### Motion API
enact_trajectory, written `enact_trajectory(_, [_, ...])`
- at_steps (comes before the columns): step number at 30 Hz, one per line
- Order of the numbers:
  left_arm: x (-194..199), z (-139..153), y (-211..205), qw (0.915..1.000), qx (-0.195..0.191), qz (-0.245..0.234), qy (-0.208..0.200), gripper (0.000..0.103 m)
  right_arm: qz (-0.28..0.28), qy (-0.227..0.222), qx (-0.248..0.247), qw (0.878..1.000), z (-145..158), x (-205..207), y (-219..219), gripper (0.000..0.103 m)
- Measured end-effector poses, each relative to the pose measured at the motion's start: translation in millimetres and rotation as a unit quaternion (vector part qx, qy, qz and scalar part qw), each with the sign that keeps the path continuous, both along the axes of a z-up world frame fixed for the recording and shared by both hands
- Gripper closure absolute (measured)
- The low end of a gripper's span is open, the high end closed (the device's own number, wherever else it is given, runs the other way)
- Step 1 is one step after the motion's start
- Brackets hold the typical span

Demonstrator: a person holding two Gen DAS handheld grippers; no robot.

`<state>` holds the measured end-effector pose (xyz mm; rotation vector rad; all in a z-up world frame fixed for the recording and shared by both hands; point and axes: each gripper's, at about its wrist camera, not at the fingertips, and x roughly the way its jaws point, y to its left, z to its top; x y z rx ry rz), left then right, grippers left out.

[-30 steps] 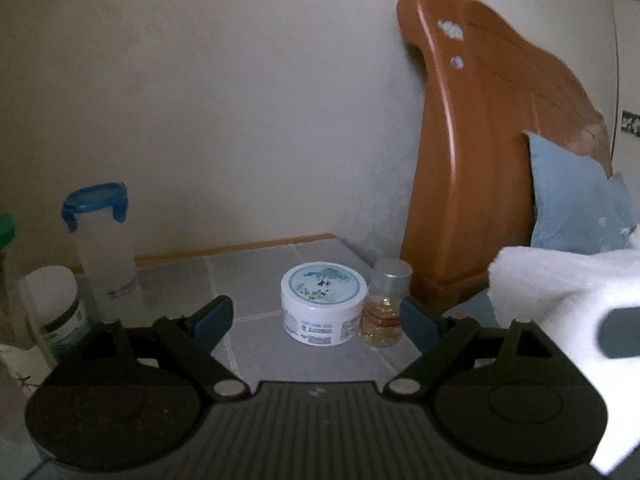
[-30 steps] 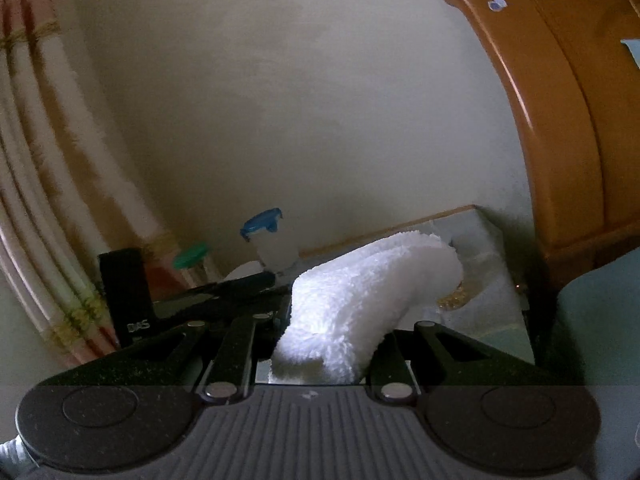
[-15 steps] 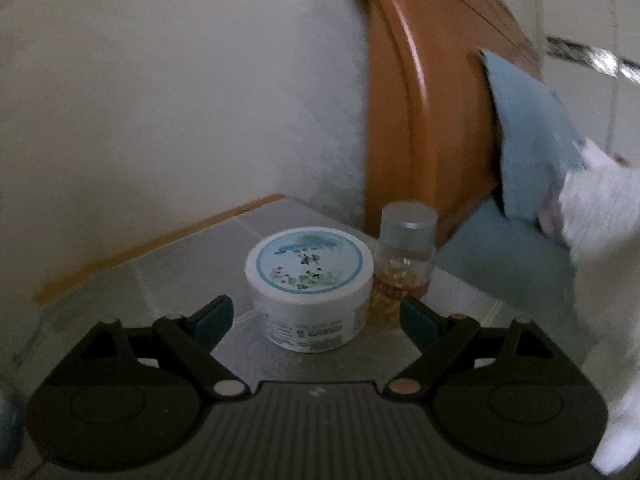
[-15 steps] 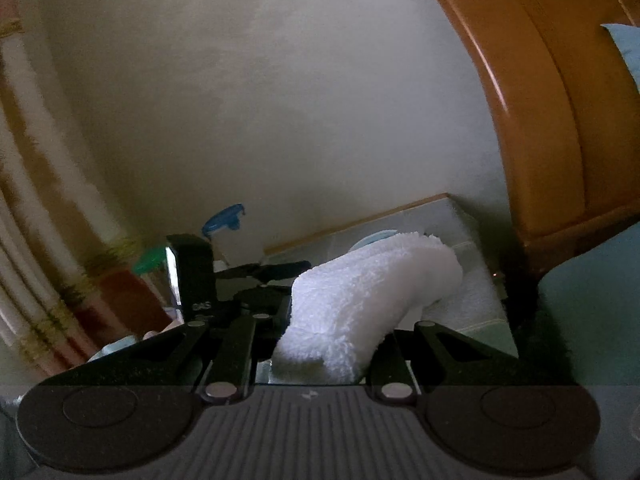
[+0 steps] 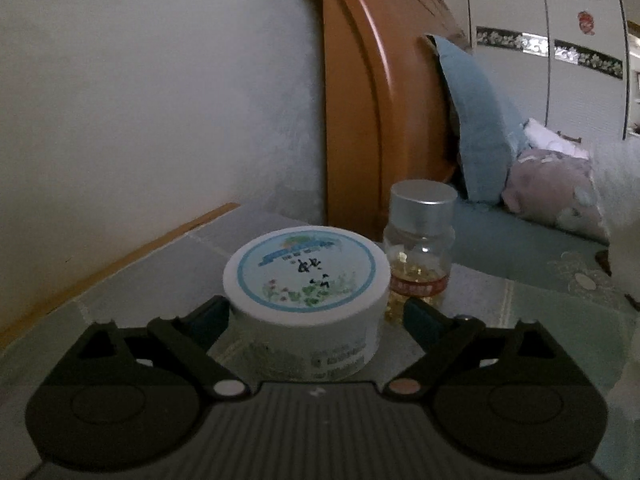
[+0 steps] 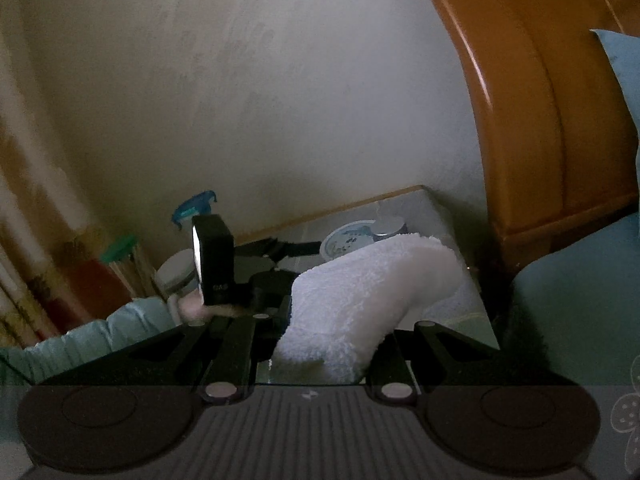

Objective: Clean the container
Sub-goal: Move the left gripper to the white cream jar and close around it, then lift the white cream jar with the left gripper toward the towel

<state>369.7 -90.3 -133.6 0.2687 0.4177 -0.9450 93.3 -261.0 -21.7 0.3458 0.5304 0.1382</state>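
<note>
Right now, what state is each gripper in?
Left gripper: jaws opening around the white jar, pads not touching.
Right gripper: shut on the white cloth.

Fluffy white cloth (image 6: 360, 296); glossy wooden headboard (image 5: 360, 100); brushed-metal bottle cap (image 5: 424, 194).

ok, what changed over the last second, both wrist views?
The left gripper swung right, away from the blue-lidded bottle, and closed in on the white jar, now between its opening jaws, not gripped. Unchanged: the right gripper stays shut on the white cloth; the pill bottle stands beside the jar.
</note>
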Motion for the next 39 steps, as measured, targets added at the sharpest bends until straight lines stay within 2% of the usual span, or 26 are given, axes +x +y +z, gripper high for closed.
enact_trajectory(6, [14.9,-3.9,-1.6,0.9998,0.003,-0.014,0.017,0.009,0.007,0.012,-0.006,1.000,-6.5,4.8,10.2,0.083])
enact_trajectory(10, [15.3,-3.0,-7.5,0.9994,0.020,-0.027,-0.008,0.008,0.010,0.018,-0.008,1.000,-10.6,3.1,17.3,0.083])
enact_trajectory(18, [18.7,-1.5,-7.8,0.9988,0.027,-0.039,-0.011,0.007,0.016,0.024,-0.010,1.000,-18.2,-1.1,24.8,0.083])
enact_trajectory(30, [9.7,1.2,1.5,0.9994,0.023,-0.020,0.016,0.009,0.017,0.017,-0.018,1.000,-16.8,-7.5,28.4,0.083])
enact_trajectory(39, [-29.7,9.3,46.5,0.9984,0.011,0.023,0.051,0.009,0.013,0.003,-0.023,1.000,-11.2,-18.2,29.2,0.083])
